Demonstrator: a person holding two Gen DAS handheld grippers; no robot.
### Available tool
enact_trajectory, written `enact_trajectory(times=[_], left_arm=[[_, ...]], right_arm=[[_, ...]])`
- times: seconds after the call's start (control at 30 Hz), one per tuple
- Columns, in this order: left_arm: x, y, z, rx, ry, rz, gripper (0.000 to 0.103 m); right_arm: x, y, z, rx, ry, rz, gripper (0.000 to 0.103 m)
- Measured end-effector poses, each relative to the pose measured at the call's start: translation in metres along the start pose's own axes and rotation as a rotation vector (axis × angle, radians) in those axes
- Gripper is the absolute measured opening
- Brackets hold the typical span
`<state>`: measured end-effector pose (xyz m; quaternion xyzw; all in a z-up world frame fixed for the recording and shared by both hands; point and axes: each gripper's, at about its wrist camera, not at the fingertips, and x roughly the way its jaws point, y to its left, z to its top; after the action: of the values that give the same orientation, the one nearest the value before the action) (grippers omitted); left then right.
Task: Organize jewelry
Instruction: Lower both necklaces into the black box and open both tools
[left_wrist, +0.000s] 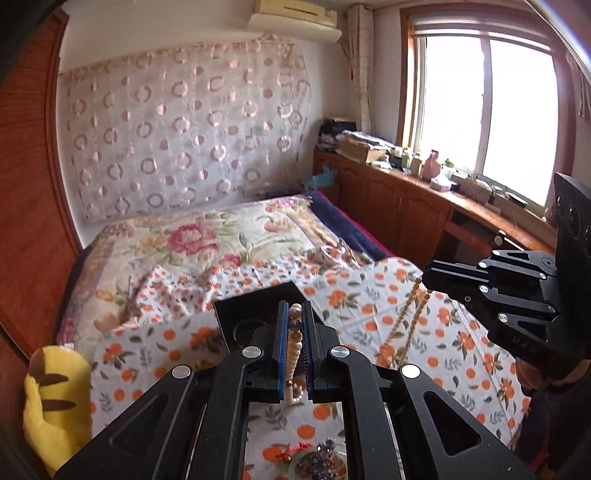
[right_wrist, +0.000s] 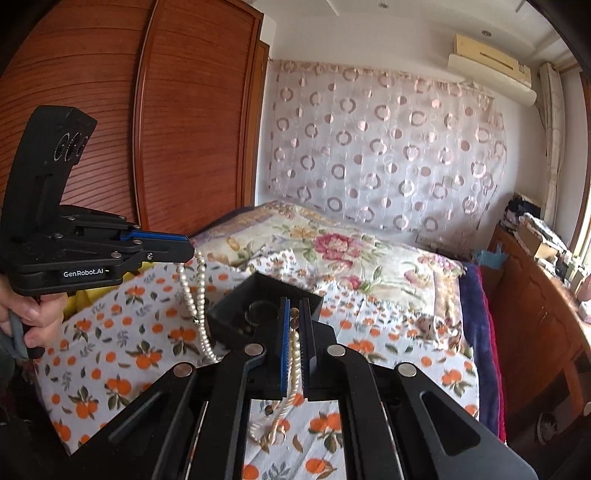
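Observation:
My left gripper (left_wrist: 294, 314) is shut on a pearl necklace (left_wrist: 295, 347), a strand of cream beads with a few brown ones. My right gripper (right_wrist: 294, 314) is shut on the same pearl necklace (right_wrist: 294, 354). The strand hangs between both grippers above the bed. In the right wrist view the left gripper (right_wrist: 186, 251) shows at left with pearls (right_wrist: 192, 291) dangling from it. In the left wrist view the right gripper (left_wrist: 428, 278) shows at right with beads (left_wrist: 406, 325) hanging. A black jewelry box (right_wrist: 236, 306) sits open on the bed just beyond both grippers; it also shows in the left wrist view (left_wrist: 251, 314).
An orange-print cloth (right_wrist: 129, 354) covers the near bed, a floral quilt (right_wrist: 332, 243) lies behind. A small dish of jewelry (left_wrist: 317, 461) lies below the left gripper. A yellow plush toy (left_wrist: 55, 398) sits at left. A wooden wardrobe (right_wrist: 184, 129) and a cluttered wooden counter (left_wrist: 424, 195) flank the bed.

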<state>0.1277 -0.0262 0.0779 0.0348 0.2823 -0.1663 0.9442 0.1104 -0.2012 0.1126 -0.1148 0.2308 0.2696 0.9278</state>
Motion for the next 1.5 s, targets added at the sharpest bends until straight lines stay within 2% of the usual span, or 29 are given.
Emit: enact_trajectory(times=[0.47, 0.73, 1.0, 1.17, 1.27, 1.5], left_arm=[[-0.008, 0.012, 0.044, 0.013, -0.067, 0.013, 0.006], [0.001, 0.025, 0.065, 0.005, -0.08, 0.01, 0.006], [0.016, 0.037, 0.08, -0.007, -0.082, 0.001, 0.006], [0.025, 0.043, 0.086, -0.013, -0.079, -0.002, 0.006], [0.034, 0.043, 0.085, -0.007, -0.062, -0.005, 0.006], [0.078, 0.048, 0.053, -0.02, 0.023, -0.009, 0.006]], right_arm=[[-0.004, -0.012, 0.048, -0.006, -0.083, 0.032, 0.006], [0.006, -0.019, 0.078, -0.025, -0.114, 0.067, 0.006], [0.026, -0.025, 0.095, -0.037, -0.121, 0.098, 0.006], [0.049, -0.025, 0.09, -0.034, -0.092, 0.124, 0.006], [0.067, -0.025, 0.076, -0.023, -0.055, 0.144, 0.006], [0.109, -0.018, 0.039, -0.007, 0.043, 0.161, 0.006]])
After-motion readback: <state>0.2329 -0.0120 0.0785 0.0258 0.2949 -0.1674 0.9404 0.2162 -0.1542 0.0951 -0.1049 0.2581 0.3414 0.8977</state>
